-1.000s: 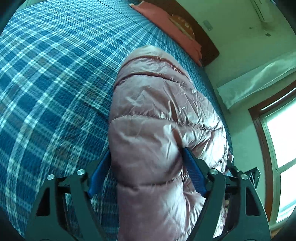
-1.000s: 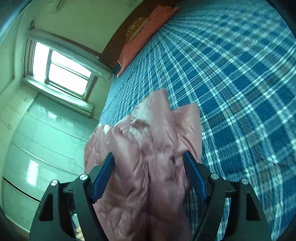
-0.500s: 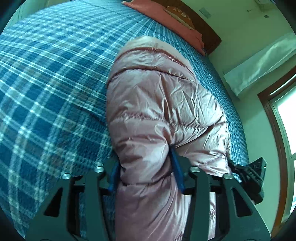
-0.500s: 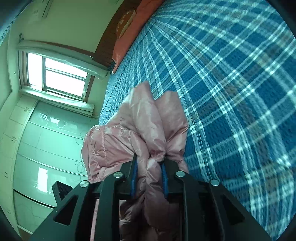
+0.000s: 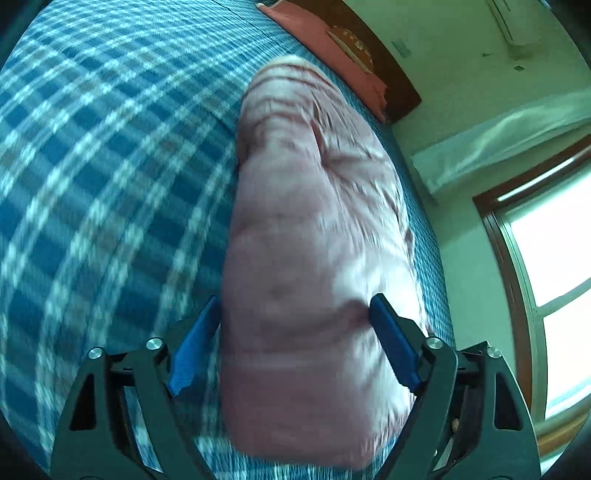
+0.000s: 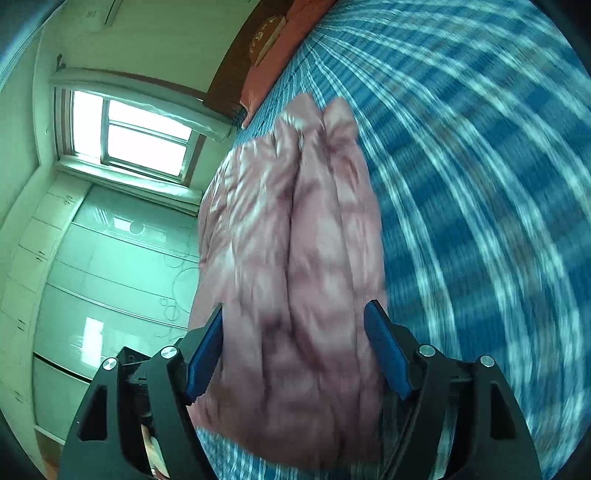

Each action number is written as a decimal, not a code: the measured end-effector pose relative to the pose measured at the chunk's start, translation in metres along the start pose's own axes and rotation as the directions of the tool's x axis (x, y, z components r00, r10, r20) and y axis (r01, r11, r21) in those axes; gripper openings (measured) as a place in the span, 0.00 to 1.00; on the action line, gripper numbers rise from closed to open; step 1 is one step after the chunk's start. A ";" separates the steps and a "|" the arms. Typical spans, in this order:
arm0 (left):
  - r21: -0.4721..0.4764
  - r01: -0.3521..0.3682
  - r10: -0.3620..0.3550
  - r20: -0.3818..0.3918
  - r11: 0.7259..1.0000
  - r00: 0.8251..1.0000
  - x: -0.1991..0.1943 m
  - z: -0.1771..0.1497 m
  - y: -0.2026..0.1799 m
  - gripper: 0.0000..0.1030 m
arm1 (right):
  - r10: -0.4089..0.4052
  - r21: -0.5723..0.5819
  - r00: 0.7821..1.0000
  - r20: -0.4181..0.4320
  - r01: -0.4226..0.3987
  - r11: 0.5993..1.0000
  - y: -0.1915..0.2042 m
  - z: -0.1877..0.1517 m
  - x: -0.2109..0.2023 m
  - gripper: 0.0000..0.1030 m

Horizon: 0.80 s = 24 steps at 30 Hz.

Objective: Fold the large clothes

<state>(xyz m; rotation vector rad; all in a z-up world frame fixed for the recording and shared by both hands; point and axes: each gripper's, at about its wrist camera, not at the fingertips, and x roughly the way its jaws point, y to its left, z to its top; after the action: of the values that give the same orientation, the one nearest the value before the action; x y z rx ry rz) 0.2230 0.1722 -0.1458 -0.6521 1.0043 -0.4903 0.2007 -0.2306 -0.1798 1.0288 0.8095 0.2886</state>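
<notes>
Puffy pink quilted jacket (image 5: 314, 240) lies bunched on blue plaid bed cover (image 5: 103, 166) — left gripper (image 5: 295, 328) and right gripper (image 6: 293, 332) fingers opening around it, released; orange pillow (image 5: 317, 33) beyond.

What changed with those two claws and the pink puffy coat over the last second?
Half a second ago both claws were squeezed tight on the pink coat. Now the left claw and right claw are opening, their blue pads spread wide with the coat still between them, and both views are blurred by movement. The coat stays bunched on the blue plaid bed.
</notes>
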 end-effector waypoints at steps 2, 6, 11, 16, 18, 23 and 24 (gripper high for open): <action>0.006 -0.004 0.004 -0.012 1.000 1.000 0.004 -0.009 -0.001 0.82 | 0.009 0.003 1.000 0.003 -0.009 1.000 -0.003 -0.010 0.002 0.73; 0.005 -0.005 0.005 -0.020 1.000 1.000 0.002 -0.016 -0.007 0.55 | 0.020 0.013 1.000 -0.015 -0.020 1.000 0.002 -0.016 0.008 0.46; 0.057 -0.034 0.034 0.006 0.998 0.999 -0.019 -0.025 -0.028 0.38 | 0.062 -0.005 0.998 -0.026 -0.063 0.998 0.016 -0.014 -0.002 0.20; 0.039 -0.065 0.066 -0.006 0.997 0.998 -0.002 -0.031 -0.011 0.38 | 0.037 0.010 0.998 -0.044 -0.037 0.999 0.000 -0.023 0.001 0.20; 0.041 -0.068 0.068 -0.005 0.997 0.998 0.001 -0.032 -0.006 0.38 | 0.033 0.012 0.998 -0.051 -0.032 0.999 -0.007 -0.027 0.006 0.20; 0.060 -0.082 0.083 -0.006 0.995 0.997 0.005 -0.031 -0.006 0.38 | 0.048 0.040 0.998 -0.047 -0.046 0.998 -0.018 -0.030 0.012 0.20; 0.062 -0.084 0.085 -0.005 0.994 0.996 0.007 -0.030 -0.007 0.38 | 0.047 0.038 0.998 -0.045 -0.046 0.998 -0.019 -0.031 0.011 0.20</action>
<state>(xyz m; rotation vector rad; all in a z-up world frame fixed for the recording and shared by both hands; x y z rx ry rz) 0.1986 0.1544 -0.1561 -0.5503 1.0160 -0.4484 0.1832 -0.2143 -0.2091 1.0804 0.8359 0.3388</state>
